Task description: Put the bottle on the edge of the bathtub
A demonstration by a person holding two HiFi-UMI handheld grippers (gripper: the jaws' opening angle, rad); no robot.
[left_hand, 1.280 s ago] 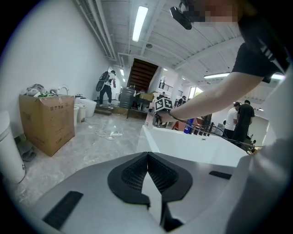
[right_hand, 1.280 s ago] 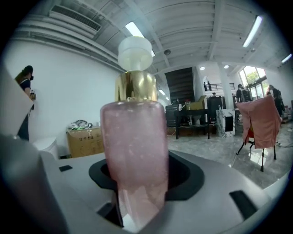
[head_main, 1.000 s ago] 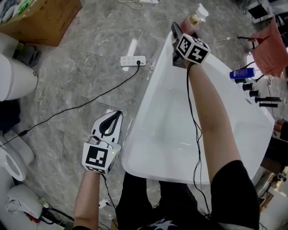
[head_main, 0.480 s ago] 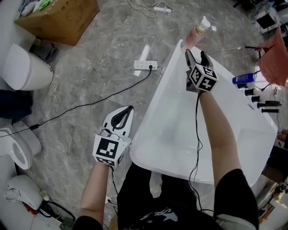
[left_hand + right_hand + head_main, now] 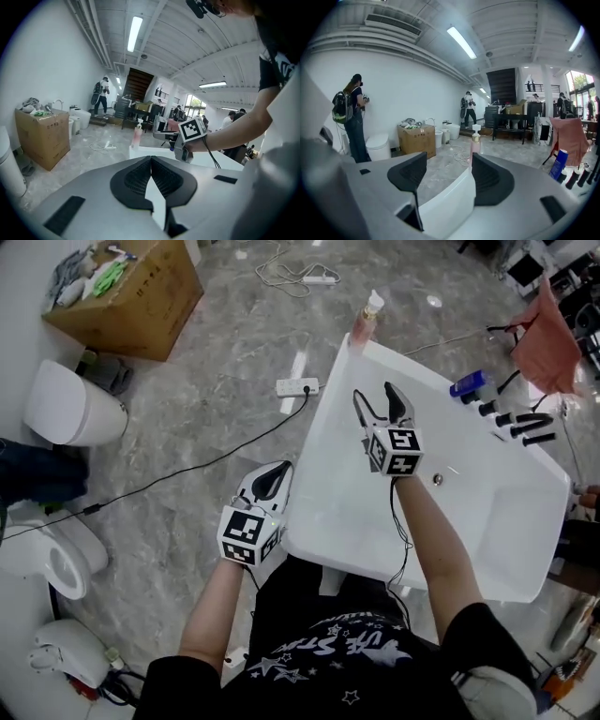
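Observation:
A pink pump bottle (image 5: 366, 320) stands upright on the far corner of the white bathtub's rim (image 5: 323, 437); it also shows as the bottle (image 5: 475, 140) beyond my right jaws and the bottle (image 5: 137, 134) far off in the left gripper view. My right gripper (image 5: 382, 402) hovers over the tub, open and empty, well short of the bottle. My left gripper (image 5: 270, 482) hangs outside the tub's near left rim, jaws shut on nothing.
A blue bottle (image 5: 467, 385) and dark taps (image 5: 521, 418) sit on the tub's far right rim, a pink cloth (image 5: 548, 338) beyond. On the floor lie a power strip (image 5: 296, 386), cables, a cardboard box (image 5: 127, 296) and toilets (image 5: 70, 409). People stand far off.
My right gripper let go of the pink bottle at the tub's far corner and pulled back over the tub, jaws open. The left gripper stayed beside the rim.

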